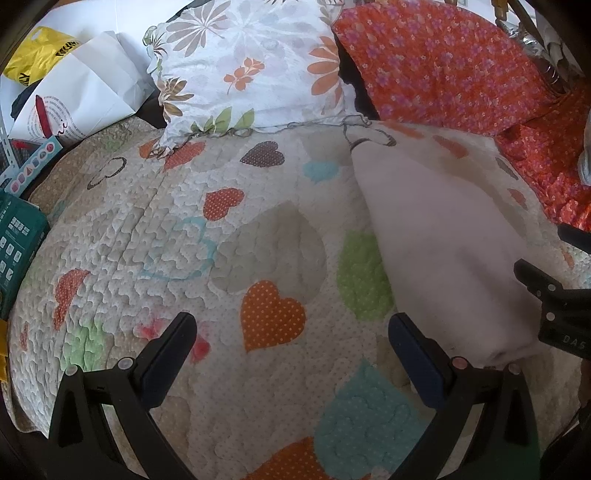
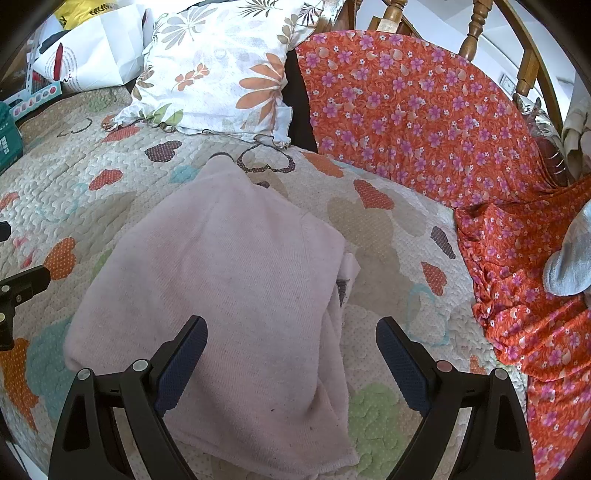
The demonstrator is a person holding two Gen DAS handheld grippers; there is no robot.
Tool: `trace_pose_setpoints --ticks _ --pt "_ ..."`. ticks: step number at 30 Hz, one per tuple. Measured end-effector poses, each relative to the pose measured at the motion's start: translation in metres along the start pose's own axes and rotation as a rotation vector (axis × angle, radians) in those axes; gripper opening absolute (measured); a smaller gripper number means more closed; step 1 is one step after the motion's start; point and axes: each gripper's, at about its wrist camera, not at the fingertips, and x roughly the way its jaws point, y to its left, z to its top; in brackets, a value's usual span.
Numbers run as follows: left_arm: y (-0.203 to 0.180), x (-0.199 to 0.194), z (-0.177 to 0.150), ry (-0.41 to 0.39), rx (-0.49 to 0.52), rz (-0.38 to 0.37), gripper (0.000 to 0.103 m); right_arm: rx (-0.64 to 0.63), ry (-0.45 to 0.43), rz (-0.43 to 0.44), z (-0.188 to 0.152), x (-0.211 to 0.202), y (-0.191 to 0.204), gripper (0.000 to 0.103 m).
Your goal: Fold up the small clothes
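A pale pink knitted garment (image 2: pixel 236 280) lies folded on the heart-patterned quilt (image 2: pixel 388 221). In the left wrist view the same pink garment (image 1: pixel 443 240) lies to the right. My right gripper (image 2: pixel 291 332) is open and empty, hovering over the garment's near right edge. My left gripper (image 1: pixel 291 328) is open and empty over bare quilt (image 1: pixel 221 236), left of the garment. The right gripper's black body (image 1: pixel 554 299) shows at the right edge of the left wrist view. The left gripper's finger (image 2: pixel 22 284) shows at the left edge of the right wrist view.
A floral white pillow (image 2: pixel 218 74) and an orange flowered cloth (image 2: pixel 424 110) lie at the back. A grey sock-like item (image 2: pixel 572 258) sits at right. White paper bags (image 1: pixel 85 85), a yellow bag (image 1: pixel 40 55) and a green box (image 1: pixel 18 243) crowd the left. A wooden headboard (image 2: pixel 476 29) stands behind.
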Motion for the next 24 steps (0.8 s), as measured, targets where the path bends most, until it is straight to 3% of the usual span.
trace_pose_setpoints --ticks 24 --pt "-0.001 -0.002 -0.0014 -0.005 0.008 -0.023 0.103 -0.004 -0.003 -0.004 0.0013 -0.0015 0.0037 0.095"
